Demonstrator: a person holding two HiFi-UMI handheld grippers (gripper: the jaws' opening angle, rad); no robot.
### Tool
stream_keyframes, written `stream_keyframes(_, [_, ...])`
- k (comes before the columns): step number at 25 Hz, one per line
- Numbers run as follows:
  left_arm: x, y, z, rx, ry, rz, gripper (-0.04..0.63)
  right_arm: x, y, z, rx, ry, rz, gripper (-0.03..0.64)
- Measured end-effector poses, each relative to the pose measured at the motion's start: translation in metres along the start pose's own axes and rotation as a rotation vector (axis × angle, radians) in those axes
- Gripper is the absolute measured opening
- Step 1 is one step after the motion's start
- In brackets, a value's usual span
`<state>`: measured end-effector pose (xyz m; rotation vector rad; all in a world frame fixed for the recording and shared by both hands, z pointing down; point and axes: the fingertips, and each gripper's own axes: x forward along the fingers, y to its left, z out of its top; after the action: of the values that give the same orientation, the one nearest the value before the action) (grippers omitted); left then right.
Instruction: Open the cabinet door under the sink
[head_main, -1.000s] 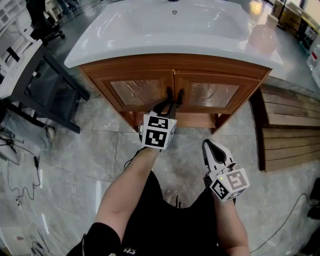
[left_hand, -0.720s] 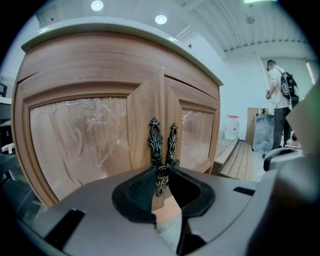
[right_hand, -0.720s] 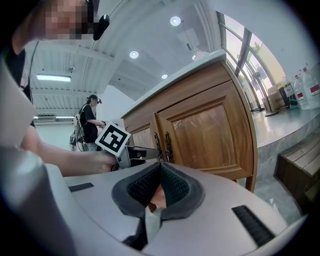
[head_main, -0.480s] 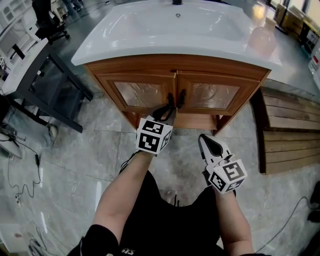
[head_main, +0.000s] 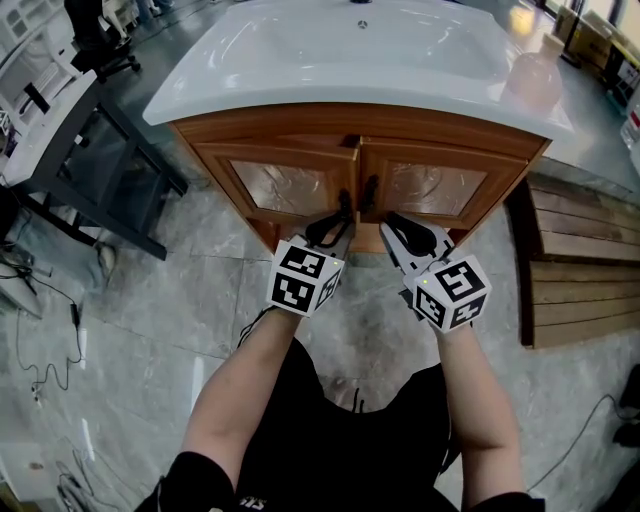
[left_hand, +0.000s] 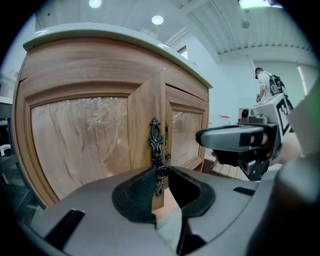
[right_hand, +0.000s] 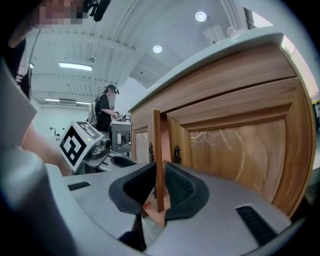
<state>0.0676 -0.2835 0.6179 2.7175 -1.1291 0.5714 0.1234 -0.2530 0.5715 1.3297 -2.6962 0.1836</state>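
Head view: the left cabinet door (head_main: 285, 185) under the white sink (head_main: 350, 60) stands ajar (slightly). Left gripper view: the left gripper (left_hand: 161, 175) is clamped on its ornate handle (left_hand: 155, 140). Right gripper view: the right gripper (right_hand: 159, 172) is opening its jaws, the door's free edge (right_hand: 157, 140) between them.

The head view looks steeply down from above the person onto the sink (head_main: 350, 60), the cabinet (head_main: 300, 125) front and the floor (head_main: 130, 300). The left gripper (head_main: 338, 218) and right gripper (head_main: 392, 224) sit mid-frame.

The left gripper view sits low and very near the left door (left_hand: 80, 145). It faces up along its jaws at the handle (left_hand: 155, 142), with the right gripper at its right edge.

The right gripper view is equally low and near, facing the left door's free edge and the right door (right_hand: 235, 150). The left gripper shows at its left edge.

All three views share the doors' meeting edges.
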Motion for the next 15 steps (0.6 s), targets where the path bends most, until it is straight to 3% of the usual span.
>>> stream_keyframes(7, [-0.010,-0.005,-0.006,0.004,0.004,-0.018,0.086,0.032,0.020,-0.005,0.039,-0.002,0.110,0.120])
stream_keyframes(15, [-0.017,-0.008,-0.008,0.012,-0.004,-0.031,0.086,0.046,0.026,-0.009,0.048,0.002,0.146,0.133])
